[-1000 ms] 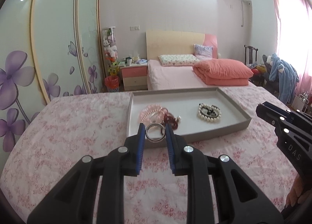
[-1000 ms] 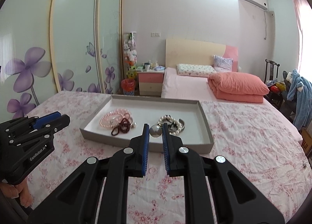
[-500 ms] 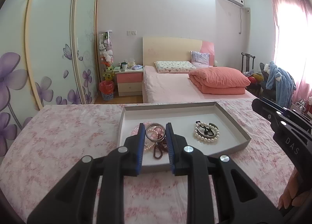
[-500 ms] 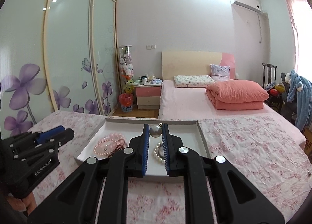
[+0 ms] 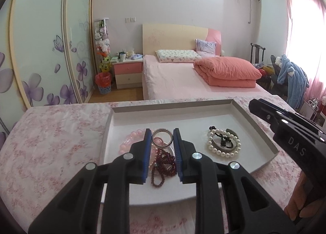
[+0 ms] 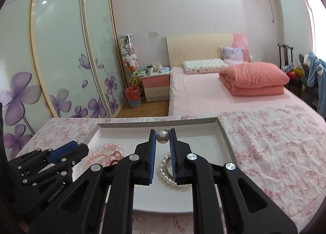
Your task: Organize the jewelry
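While both hang inside tray (image 5: 254, 120) walls | left gripper (image 5: 162, 138) pinches ring (image 5: 162, 139) | right gripper (image 6: 163, 137) pinches pearl (image 6: 162, 136)

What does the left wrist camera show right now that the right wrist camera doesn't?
Left wrist only: the silver ring pinched in the left gripper, the dark red bead string below it, and the dark piece inside the pearl bracelet.
Right wrist only: the silver pearl bead clamped in the right gripper.
Both: the grey tray, the pink bead bracelet, the pearl bracelet and the floral cloth.
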`<state>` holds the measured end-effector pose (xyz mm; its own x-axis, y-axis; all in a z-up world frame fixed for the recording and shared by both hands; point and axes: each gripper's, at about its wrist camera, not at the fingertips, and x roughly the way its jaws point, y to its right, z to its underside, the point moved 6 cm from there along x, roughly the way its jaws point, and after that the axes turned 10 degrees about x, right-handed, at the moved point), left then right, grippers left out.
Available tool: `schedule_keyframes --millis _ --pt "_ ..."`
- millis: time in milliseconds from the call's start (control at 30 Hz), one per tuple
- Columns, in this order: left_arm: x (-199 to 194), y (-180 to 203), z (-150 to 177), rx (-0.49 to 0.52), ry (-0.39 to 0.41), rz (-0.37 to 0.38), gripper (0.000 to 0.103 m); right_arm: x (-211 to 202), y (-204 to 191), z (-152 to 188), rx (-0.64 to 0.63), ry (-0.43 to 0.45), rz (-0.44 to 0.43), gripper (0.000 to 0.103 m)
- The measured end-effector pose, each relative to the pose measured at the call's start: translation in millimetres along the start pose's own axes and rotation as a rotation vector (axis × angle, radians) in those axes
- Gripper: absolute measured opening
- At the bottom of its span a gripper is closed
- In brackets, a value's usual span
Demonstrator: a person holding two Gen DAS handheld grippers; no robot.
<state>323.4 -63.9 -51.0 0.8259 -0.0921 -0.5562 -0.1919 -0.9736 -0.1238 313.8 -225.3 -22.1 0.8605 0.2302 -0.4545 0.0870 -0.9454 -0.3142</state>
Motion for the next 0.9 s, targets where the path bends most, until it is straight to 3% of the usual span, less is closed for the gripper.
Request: schedule_keyframes --millis 200,300,433,633,900 --pt "19 1 -2 -0.017 -0.021 0.03 0.024 22 2 4 0.036 -0.062 -0.037 0.015" --pt "20 -2 -3 -0.029 -0.015 0.034 0.034 21 5 3 0.059 -0.068 -0.039 0.04" --pt "11 -15 0 -0.059 -0.006 0.019 0.036 8 15 -2 0.09 -0.037 -0.028 0.044" --pt "-23 -37 5 -0.102 0.022 -0.01 0.046 -19 23 -3 0.13 -0.022 -0.033 0.046" --pt "-80 -55 24 -0.156 0.058 -0.032 0.062 -74 7 6 0.097 0.013 -0.054 0.07"
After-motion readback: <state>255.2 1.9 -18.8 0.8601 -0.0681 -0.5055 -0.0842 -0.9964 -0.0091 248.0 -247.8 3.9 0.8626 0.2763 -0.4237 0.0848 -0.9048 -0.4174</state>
